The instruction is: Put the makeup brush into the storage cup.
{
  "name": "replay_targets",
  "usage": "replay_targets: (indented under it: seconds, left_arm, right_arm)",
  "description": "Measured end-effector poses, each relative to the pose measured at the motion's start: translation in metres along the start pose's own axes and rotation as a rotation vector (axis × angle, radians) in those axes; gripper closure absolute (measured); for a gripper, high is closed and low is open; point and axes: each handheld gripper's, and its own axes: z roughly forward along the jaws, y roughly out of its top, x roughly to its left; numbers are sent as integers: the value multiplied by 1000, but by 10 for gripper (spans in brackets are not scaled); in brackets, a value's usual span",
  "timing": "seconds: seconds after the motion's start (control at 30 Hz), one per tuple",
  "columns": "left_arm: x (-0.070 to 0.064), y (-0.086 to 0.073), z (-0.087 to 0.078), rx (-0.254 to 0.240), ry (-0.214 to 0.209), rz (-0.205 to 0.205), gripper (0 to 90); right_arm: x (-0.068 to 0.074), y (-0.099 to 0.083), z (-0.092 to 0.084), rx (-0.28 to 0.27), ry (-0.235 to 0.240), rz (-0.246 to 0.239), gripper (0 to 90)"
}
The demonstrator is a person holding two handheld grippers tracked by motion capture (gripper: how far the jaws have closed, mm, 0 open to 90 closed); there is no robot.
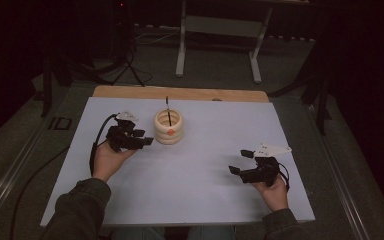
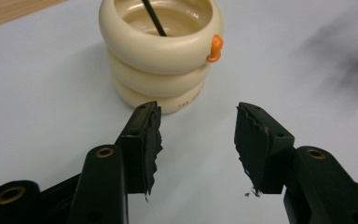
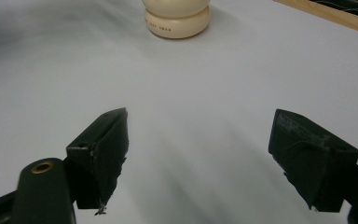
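We note the cream ringed holder (image 1: 168,127) upper centre of the high view, upright, a black stick (image 1: 168,110) standing in it. Left gripper (image 1: 141,137) sits just left of it, jaws apart, empty. Right gripper (image 1: 243,162), lower right, also spread, lies well apart.

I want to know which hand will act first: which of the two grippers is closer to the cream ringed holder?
The left gripper: its fingers stand open right beside the cream holder with the black stick. The right gripper sits far off near the table's front-right, also open.
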Motion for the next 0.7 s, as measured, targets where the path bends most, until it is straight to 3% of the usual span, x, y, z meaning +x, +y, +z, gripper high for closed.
replay_targets:
  seconds: [0.7]
  left_arm:
    - [-6,-21,-5,-17,1,0,413]
  right_arm:
    - [-1,-3,-1,5,-12,13,196]
